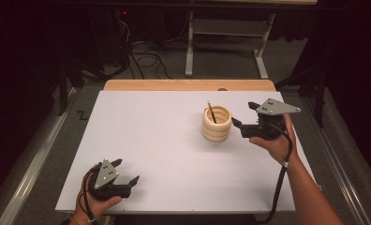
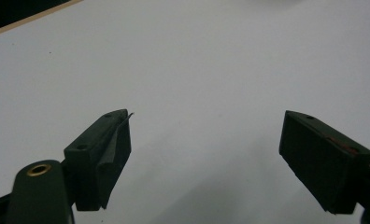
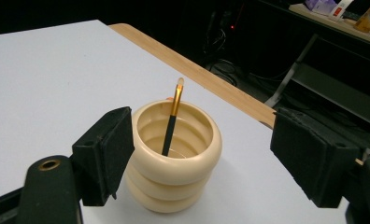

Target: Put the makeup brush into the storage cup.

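toward the far right of the white table [image 1: 141, 140] stands a cream ribbed holder [image 3: 174, 158], three stacked rings, with a makeup brush [image 3: 172, 122] leaning inside; its lower end is hidden in the cup. the right gripper [image 3: 199, 154] hangs just beside the holder, jaws wide apart, gripping nothing. the left gripper [image 1: 126, 171], near the front left corner, is likewise spread wide and empty.

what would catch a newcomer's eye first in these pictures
The cream ribbed holder stands right of centre on the white table, with a black-and-gold brush leaning inside it, tip up. The right tongs hover open just beside the holder, not touching it. The left tongs rest open near the table's near left corner.
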Demonstrator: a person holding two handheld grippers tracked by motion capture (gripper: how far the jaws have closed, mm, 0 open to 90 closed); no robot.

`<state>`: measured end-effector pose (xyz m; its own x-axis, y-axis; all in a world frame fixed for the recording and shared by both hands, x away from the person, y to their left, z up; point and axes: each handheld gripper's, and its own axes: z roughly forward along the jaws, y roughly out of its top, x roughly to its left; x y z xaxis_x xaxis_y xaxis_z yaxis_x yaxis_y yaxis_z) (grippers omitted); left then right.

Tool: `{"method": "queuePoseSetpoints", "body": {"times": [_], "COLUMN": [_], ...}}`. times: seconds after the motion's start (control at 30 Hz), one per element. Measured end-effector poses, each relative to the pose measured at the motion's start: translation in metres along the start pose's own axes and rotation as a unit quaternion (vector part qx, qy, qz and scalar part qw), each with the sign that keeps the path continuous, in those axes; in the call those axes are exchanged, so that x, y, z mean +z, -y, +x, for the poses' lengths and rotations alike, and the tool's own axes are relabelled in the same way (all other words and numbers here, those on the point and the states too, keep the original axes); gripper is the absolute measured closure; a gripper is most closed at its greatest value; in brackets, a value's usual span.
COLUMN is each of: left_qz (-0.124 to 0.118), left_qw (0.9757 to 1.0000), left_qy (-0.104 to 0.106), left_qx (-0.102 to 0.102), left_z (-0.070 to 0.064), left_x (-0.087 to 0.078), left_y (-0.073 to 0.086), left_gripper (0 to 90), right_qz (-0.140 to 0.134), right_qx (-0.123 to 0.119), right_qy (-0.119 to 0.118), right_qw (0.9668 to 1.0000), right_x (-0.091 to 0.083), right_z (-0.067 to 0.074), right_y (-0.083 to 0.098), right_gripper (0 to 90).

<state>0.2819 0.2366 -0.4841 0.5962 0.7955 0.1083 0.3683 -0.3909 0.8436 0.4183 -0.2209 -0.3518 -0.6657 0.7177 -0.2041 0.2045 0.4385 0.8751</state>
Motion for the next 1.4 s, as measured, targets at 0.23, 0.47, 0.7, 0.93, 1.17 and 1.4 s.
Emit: {"method": "queuePoseSetpoints", "body": {"times": [0.23, 0.47, 0.7, 0.93, 1.17, 1.4], "left_qz": [0.002, 0.002, 0.003, 0.003, 0.004, 0.003], "left_qw": [1.0000, 1.0000, 1.0000, 1.0000, 1.0000, 1.0000], "left_qy": [-0.001, -0.001, -0.001, 0.000, 0.000, -0.001], "left_qx": [0.001, 0.001, 0.002, 0.001, 0.000, 0.000], "left_z": [0.000, 0.000, 0.000, 0.000, 0.000, 0.000], "left_x": [0.000, 0.000, 0.000, 0.001, 0.001, 0.001], "left_y": [0.000, 0.000, 0.000, 0.000, 0.000, 0.000], "left_gripper": [17.7, 17.7, 17.7, 17.7, 17.8, 17.8], "right_qz": [0.001, 0.000, 0.002, 0.009, 0.010, 0.014], "right_qx": [-0.005, -0.006, -0.011, -0.019, -0.025, -0.029], "right_qy": [0.002, 0.009, 0.013, 0.014, 0.010, 0.011], "right_qw": [1.0000, 0.9999, 0.9999, 0.9997, 0.9996, 0.9994], "right_x": [-0.010, -0.019, -0.025, -0.030, -0.036, -0.041], "right_z": [-0.003, -0.006, -0.007, -0.004, -0.002, -0.001], "right_y": [0.007, 0.014, 0.020, 0.028, 0.035, 0.043], "right_gripper": [22.3, 22.1, 22.1, 22.2, 22.1, 22.1]}}
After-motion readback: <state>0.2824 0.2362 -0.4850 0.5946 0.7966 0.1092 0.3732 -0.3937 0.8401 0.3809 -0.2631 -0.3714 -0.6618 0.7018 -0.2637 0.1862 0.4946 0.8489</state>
